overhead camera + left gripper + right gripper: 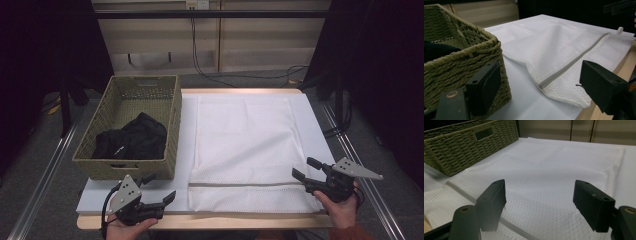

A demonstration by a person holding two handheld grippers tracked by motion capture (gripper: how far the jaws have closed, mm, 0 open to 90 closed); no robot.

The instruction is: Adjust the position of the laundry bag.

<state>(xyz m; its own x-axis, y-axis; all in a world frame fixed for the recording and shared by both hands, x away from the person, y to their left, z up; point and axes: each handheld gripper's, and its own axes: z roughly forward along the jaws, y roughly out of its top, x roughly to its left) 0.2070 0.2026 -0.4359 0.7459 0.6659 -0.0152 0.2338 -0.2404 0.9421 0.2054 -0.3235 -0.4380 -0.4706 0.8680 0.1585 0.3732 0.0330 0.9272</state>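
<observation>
Both my left gripper [159,190] and right gripper [303,169] stood wide open, empty; the limp, light white mesh zippered laundry bag [245,145] I judged best pinched at its zipper hem.

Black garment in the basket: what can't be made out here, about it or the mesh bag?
- Black garment: high view, too dark and bunched to tell its kind; basket walls hide its lower part.
- White mesh bag: whether its zipper is fully shut; left gripper view, the far end is too small.
- Bag's contents: flat fabric hides them.
</observation>
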